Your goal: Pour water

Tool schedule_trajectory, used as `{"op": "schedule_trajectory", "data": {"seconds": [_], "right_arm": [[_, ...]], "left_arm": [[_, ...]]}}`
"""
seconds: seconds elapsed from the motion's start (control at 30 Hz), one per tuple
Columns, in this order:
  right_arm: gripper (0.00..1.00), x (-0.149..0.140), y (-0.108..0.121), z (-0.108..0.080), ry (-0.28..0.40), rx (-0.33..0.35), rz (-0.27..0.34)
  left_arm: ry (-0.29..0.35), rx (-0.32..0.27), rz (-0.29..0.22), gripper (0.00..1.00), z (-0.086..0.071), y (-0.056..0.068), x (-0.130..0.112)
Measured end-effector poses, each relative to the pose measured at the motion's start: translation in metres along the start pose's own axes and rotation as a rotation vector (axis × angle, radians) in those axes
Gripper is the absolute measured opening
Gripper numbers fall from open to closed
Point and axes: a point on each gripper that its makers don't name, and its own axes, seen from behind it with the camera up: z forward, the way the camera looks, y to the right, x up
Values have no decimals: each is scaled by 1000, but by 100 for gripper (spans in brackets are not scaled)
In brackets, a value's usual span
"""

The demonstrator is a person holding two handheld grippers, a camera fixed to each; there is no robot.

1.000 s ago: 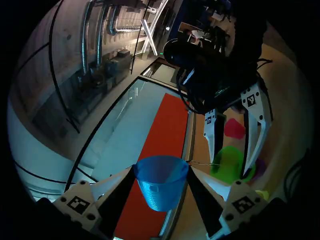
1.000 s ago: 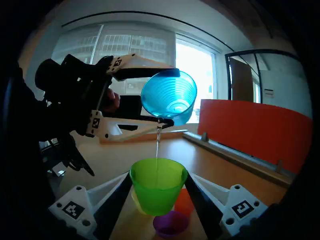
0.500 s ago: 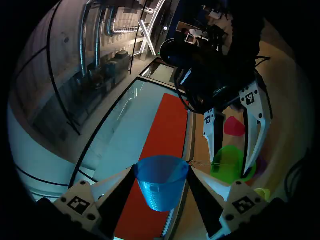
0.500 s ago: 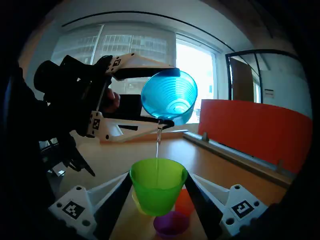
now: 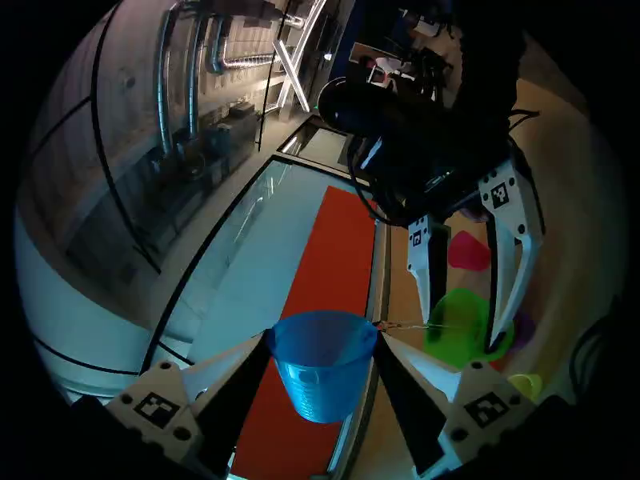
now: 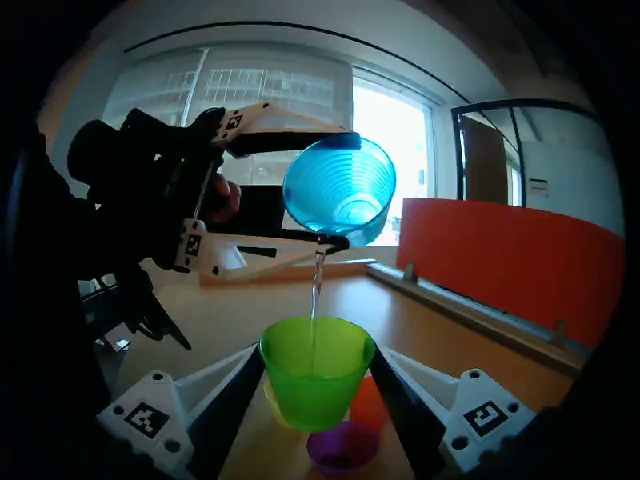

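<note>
My left gripper (image 5: 322, 376) is shut on a blue cup (image 5: 322, 364), tipped on its side. From the right gripper view that blue cup (image 6: 339, 189) hangs above, its mouth facing me, with a thin stream of water (image 6: 314, 292) falling from its rim. The stream drops into a green cup (image 6: 315, 370) held upright, on which my right gripper (image 6: 315, 376) is shut. In the left gripper view the green cup (image 5: 458, 326) sits between the right gripper's fingers (image 5: 424, 264), held by a hand above the table.
Below the green cup, a purple cup (image 6: 342, 448), an orange cup (image 6: 370, 402) and a yellow one stand on the wooden table (image 6: 224, 316). An orange partition (image 6: 520, 256) runs along the table's right side. A pink cup (image 5: 468, 252) lies beyond the right gripper.
The blue cup has tipped a touch further and risen slightly; water keeps streaming into the green cup. Both grippers otherwise hold their places.
</note>
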Motion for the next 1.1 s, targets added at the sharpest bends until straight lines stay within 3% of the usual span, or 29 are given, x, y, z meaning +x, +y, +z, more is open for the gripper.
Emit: {"op": "schedule_trajectory", "data": {"seconds": [1.1], "right_arm": [[92,-2,-1,-2,-5,1,-2]], "left_arm": [[2,-5,46,88,-2,4,1]]}}
